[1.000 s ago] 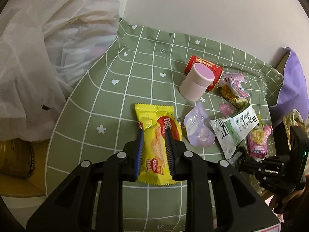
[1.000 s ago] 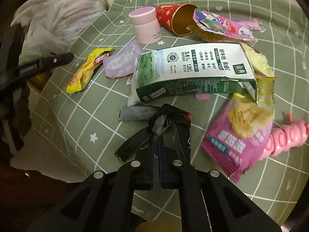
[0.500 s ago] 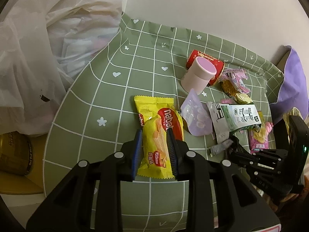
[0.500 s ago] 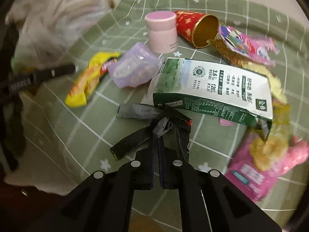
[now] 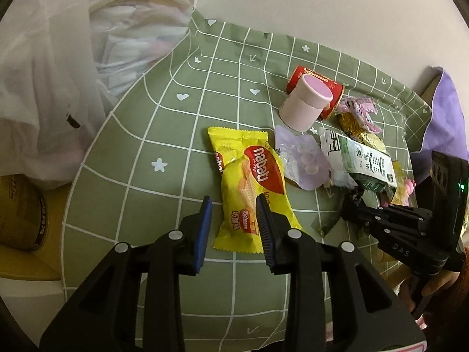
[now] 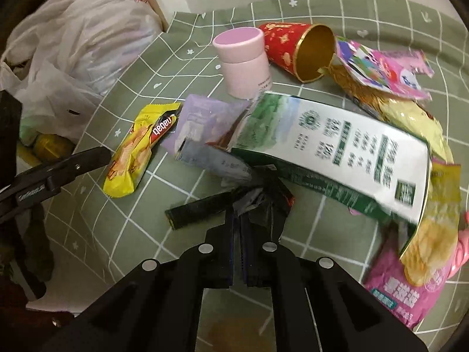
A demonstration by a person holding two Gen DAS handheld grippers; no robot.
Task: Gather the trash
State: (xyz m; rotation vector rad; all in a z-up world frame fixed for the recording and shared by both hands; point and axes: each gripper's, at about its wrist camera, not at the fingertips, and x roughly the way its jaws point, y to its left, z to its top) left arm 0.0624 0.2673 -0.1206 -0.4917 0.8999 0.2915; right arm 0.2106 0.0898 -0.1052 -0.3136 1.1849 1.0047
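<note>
A yellow Nabati wafer packet (image 5: 252,187) lies on the green checked cloth (image 5: 181,135). My left gripper (image 5: 234,220) is open, its jaws either side of the packet's near end. The packet also shows in the right wrist view (image 6: 137,149). My right gripper (image 6: 240,220) is shut on a crumpled black wrapper (image 6: 234,202) and holds it against the cloth. A green and white milk carton (image 6: 337,149), a lilac pouch (image 6: 205,123), a pink jar (image 6: 243,61) and a red cup (image 6: 296,47) lie beyond.
A white plastic bag (image 5: 67,67) stands open at the left off the cloth. A yellow tin (image 5: 20,211) sits below it. Pink and yellow snack packets (image 6: 410,278) lie at the right. A purple cloth (image 5: 445,123) hangs at the far right.
My left jaws have widened and drawn back along the wafer packet. My right gripper has moved forward with the black wrapper, pushing toward the milk carton and lilac pouch.
</note>
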